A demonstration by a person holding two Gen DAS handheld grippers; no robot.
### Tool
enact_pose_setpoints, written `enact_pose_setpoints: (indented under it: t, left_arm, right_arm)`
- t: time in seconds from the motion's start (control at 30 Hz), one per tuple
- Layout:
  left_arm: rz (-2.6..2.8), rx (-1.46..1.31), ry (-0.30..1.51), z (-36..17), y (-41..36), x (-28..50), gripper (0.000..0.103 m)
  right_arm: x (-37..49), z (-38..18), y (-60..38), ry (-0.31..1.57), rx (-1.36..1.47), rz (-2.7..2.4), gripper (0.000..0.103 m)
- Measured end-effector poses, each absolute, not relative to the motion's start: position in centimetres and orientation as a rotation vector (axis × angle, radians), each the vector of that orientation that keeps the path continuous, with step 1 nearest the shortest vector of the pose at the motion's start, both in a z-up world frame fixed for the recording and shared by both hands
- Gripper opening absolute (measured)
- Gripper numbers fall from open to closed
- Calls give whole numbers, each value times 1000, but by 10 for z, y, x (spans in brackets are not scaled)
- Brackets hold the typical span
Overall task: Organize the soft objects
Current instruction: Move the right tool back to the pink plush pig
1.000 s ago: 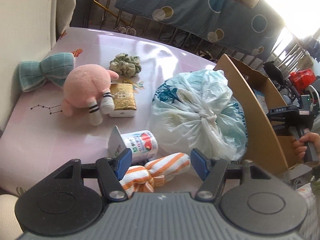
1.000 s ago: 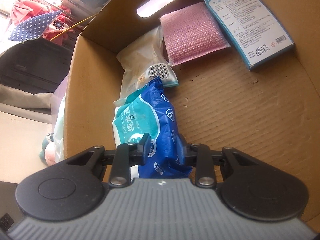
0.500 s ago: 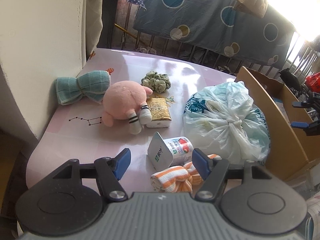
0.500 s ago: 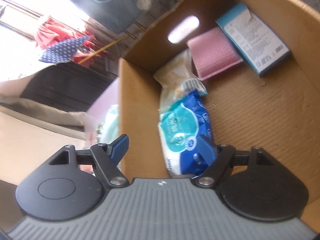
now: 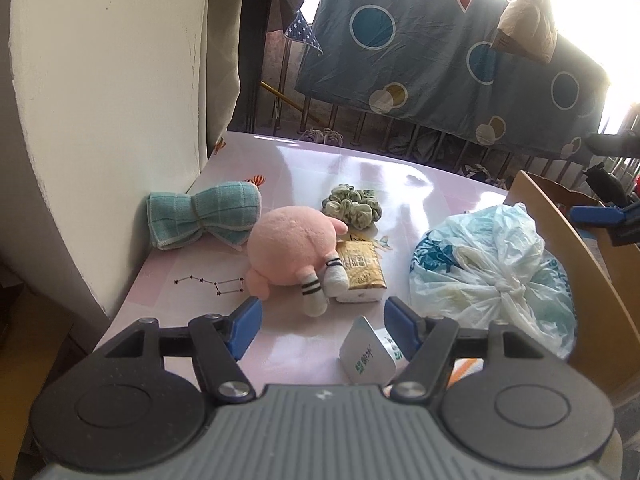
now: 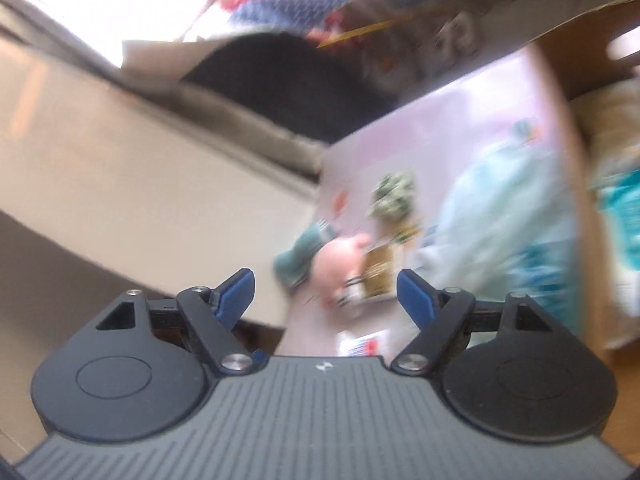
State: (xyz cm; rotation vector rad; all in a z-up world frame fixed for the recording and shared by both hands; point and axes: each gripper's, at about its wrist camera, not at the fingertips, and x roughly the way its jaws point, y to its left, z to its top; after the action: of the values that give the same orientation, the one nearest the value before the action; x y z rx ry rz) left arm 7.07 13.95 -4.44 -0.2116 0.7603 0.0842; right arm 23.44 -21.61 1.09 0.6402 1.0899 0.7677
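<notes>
Left hand-held gripper [image 5: 322, 322]: jaws held apart, nothing gripped, only bare pink table [image 5: 288, 344] seen between the blue pads. A small carton [image 5: 366, 358] is seen lying just by the right pad, partly hidden by it; whether they touch cannot be told. A sliver of orange-striped cloth [image 5: 466, 366] is visible behind the right finger link.

Next out on the table: pink plush toy [image 5: 292, 254] lying on its side, striped socks toward the camera, resting against a gold tissue pack [image 5: 360, 272]. Knotted plastic bag [image 5: 492, 276] is set right of the pack, against the cardboard box [image 5: 592, 264] wall. Teal bow-shaped cloth [image 5: 200, 218] is placed at the far left by the wall, green scrunchie [image 5: 352, 208] just behind the plush.

Right hand-held gripper [image 6: 326, 292]: jaws have just been opening and are now released, with nothing between them. It is seen over the box rim in the left view. Its own view is motion-blurred; plush, scrunchie, tissue pack and bag can still be made out on the table beyond the pads. Box contents at the right edge are too smeared to identify.
</notes>
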Motion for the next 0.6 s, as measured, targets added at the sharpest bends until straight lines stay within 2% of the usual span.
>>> enact_pose_setpoints:
  t: [0.3,0.6]
  left_arm:
    - [80,-229,801,-64,164,135,69]
    - [65,-332,907,-95,186,192,75]
  right_arm:
    - [294,-56,-54,1331,524,824,79]
    - [337,-106,9,1403,392,749,79]
